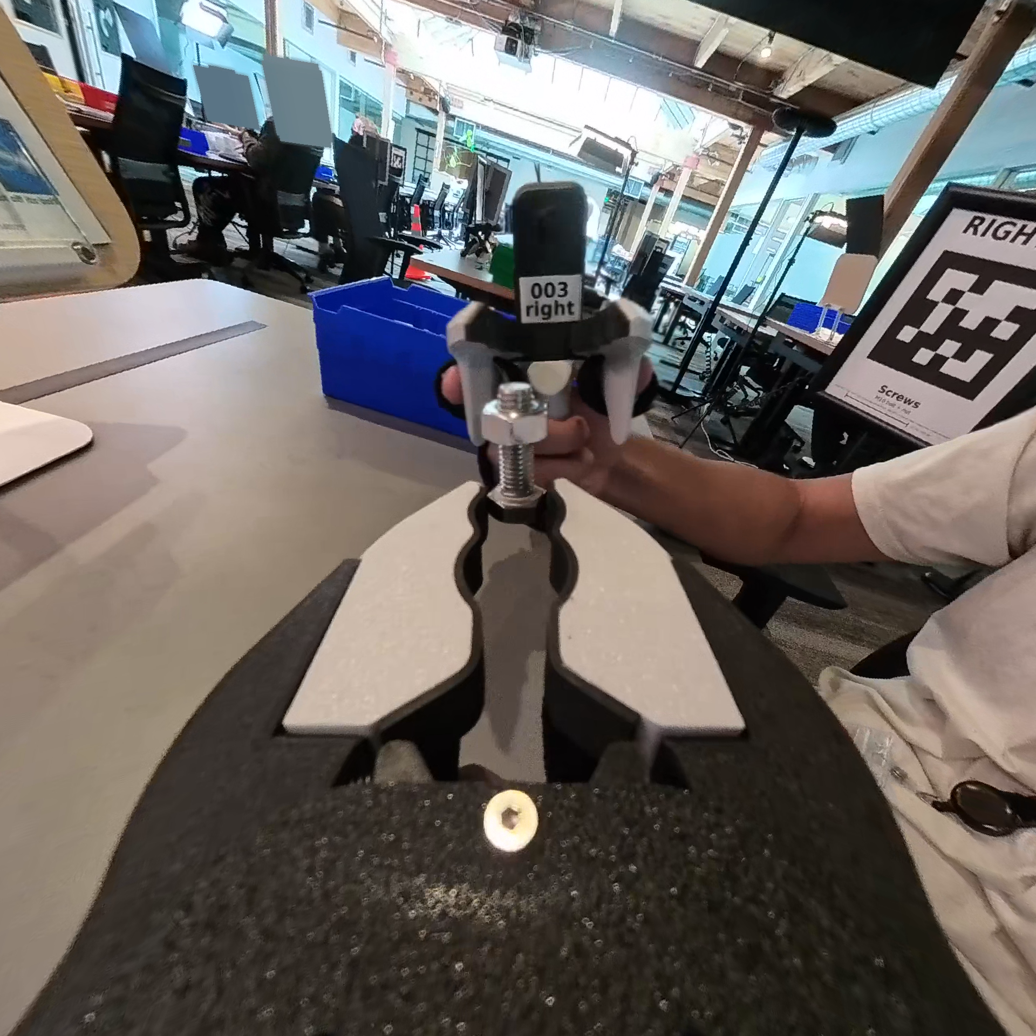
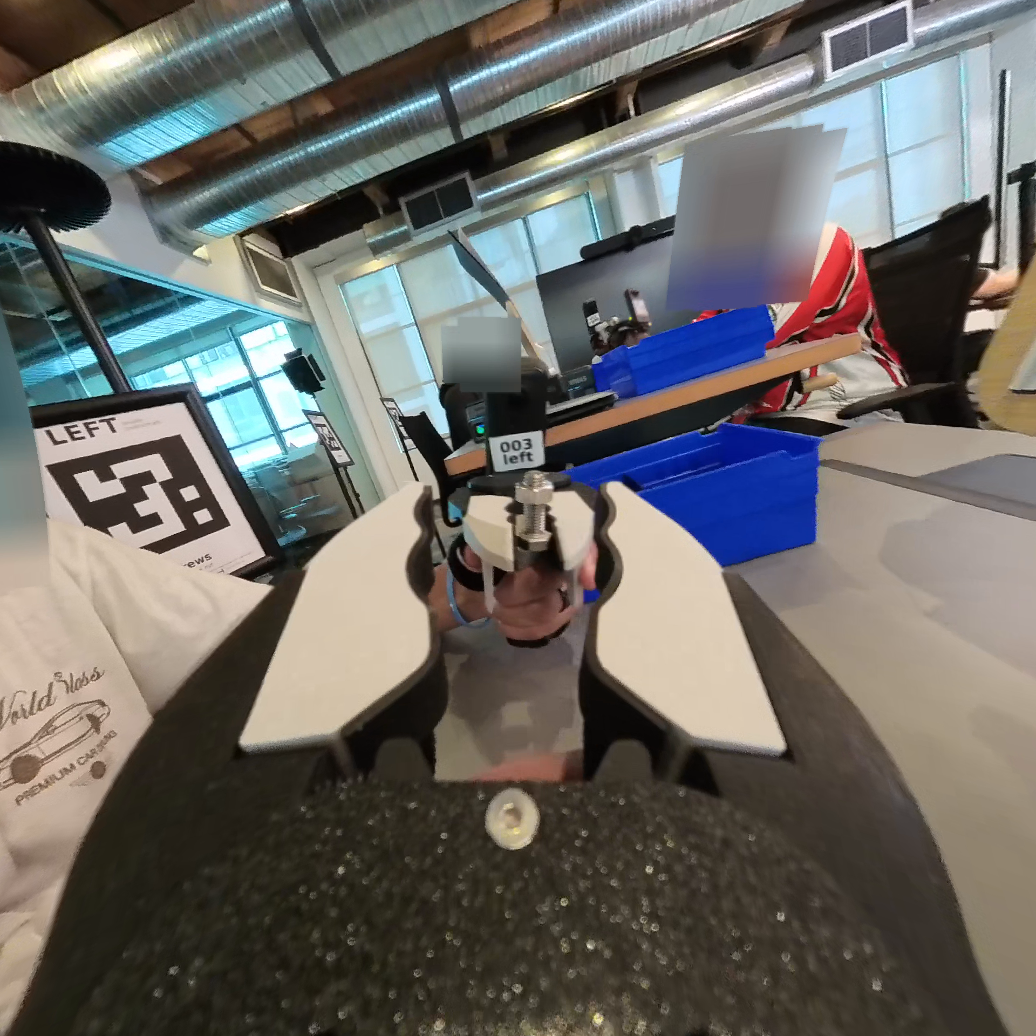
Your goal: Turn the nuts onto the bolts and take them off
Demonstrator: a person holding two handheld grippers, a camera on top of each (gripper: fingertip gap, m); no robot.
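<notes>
L gripper (image 1: 514, 507) clamped on head of upright bolt (image 1: 514, 468), nut (image 1: 514, 424) near top of thread, R gripper (image 2: 516, 518) spread apart, clear of nut, over grey table (image 1: 224, 448)

Shiny metal bolt (image 1: 509, 465) & nut (image 1: 514, 424); bin (image 1: 387, 350) prob. plastic.
</notes>
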